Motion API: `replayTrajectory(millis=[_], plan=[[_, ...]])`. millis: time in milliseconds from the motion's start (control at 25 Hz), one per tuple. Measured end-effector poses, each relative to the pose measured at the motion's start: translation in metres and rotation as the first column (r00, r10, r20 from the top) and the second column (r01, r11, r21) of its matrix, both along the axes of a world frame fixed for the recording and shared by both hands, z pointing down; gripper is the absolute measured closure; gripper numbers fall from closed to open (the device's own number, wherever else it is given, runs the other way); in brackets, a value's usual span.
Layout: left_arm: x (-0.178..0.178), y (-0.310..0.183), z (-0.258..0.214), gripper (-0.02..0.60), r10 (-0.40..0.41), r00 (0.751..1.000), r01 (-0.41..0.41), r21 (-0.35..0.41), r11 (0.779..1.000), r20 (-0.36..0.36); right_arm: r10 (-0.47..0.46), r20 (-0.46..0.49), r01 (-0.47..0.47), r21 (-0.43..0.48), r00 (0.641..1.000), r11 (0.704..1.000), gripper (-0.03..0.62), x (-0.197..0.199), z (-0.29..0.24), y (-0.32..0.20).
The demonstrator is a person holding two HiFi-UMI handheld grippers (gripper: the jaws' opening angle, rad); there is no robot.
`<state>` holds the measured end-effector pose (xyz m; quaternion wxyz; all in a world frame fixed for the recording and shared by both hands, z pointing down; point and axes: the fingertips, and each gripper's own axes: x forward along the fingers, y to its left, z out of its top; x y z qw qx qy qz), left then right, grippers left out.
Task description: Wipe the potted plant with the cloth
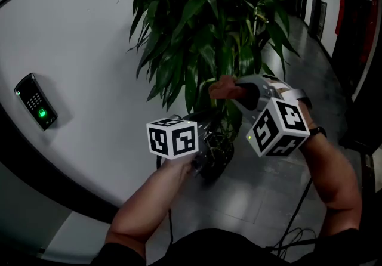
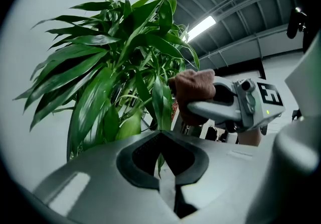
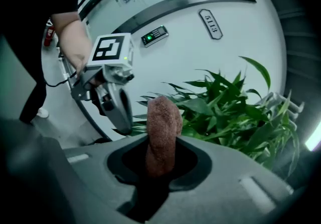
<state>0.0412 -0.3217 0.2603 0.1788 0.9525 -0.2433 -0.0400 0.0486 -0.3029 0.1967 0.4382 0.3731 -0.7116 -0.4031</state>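
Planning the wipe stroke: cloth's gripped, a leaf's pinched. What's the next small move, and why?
Probably ease the right tool across until the cloth presses on the leaf. The left tool is shut on that leaf's tip, bracing it, and the cloth sits just beside it, contact unclear.

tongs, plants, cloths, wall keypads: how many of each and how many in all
tongs: 2 (left tongs, right tongs)
plant: 1
cloth: 1
keypad: 1
total: 5
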Motion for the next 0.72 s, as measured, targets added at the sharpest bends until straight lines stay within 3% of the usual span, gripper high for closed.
replayTrajectory(millis=[280,520,720], plan=[[0.003,0.001,0.002,0.563,0.001,1.0,-0.002,0.009,1.0,0.022,0.119,0.062,-0.127,0.164,0.991,0.978,0.523,0.026,-0.077,-0.056],[0.003,0.002,0.0,0.563,-0.004,0.999,0.003,0.02,1.0,0.033,0.141,-0.028,-0.137,0.123,0.99,0.983,0.523,0.019,-0.067,-0.1],[0.005,0.004,0.004,0.565,-0.004,0.999,0.004,0.016,1.0,0.039,0.123,-0.088,-0.115,0.091,0.989,0.989,0.523,0.014,-0.047,-0.096]])
